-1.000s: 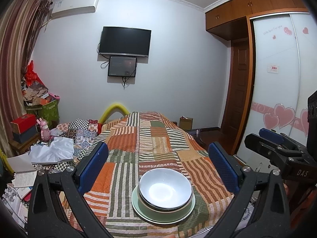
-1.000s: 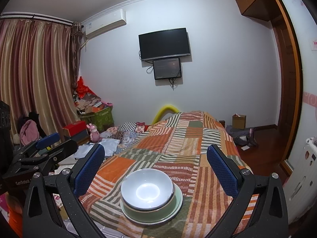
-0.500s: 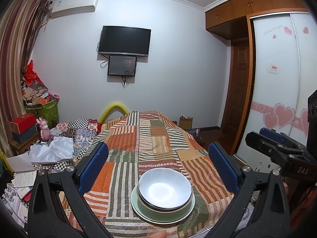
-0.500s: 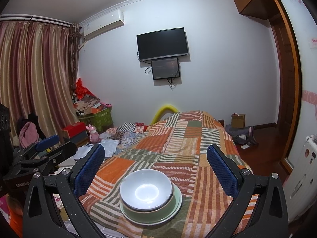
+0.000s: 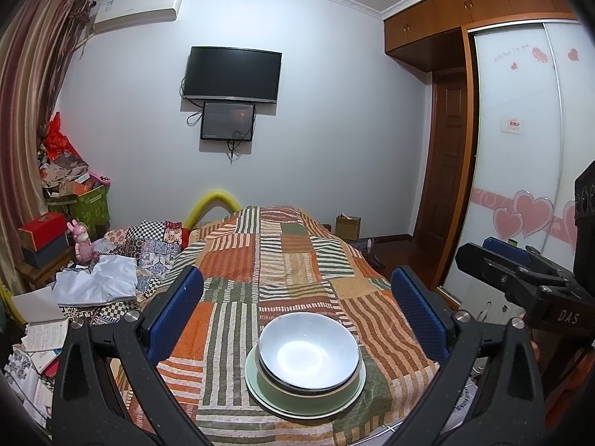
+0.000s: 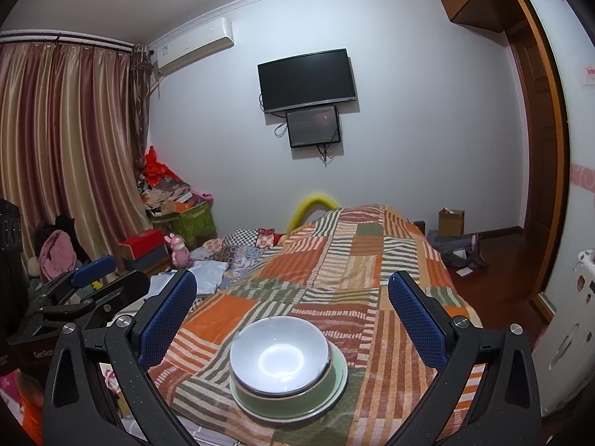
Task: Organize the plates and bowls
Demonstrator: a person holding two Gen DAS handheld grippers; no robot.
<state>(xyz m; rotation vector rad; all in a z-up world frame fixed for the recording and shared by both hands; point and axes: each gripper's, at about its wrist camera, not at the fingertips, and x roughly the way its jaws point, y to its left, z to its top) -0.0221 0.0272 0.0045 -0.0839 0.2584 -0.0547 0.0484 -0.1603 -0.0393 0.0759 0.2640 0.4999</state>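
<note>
Green bowl mostly hidden, perhaps beneath white bowl.

Not much readable here tbh. The clearest one is "DAS" in pale letters on the black body of the right gripper, seen from the left wrist view. From the right wrist view, the left gripper has a word on its black body that starts "Gen", maybe "GenRob", but it's cut off. The white wardrobe door has a small cursive line up top next to pink hearts, too blurry to read. The air conditioner has a sticker, also unreadable.
</note>
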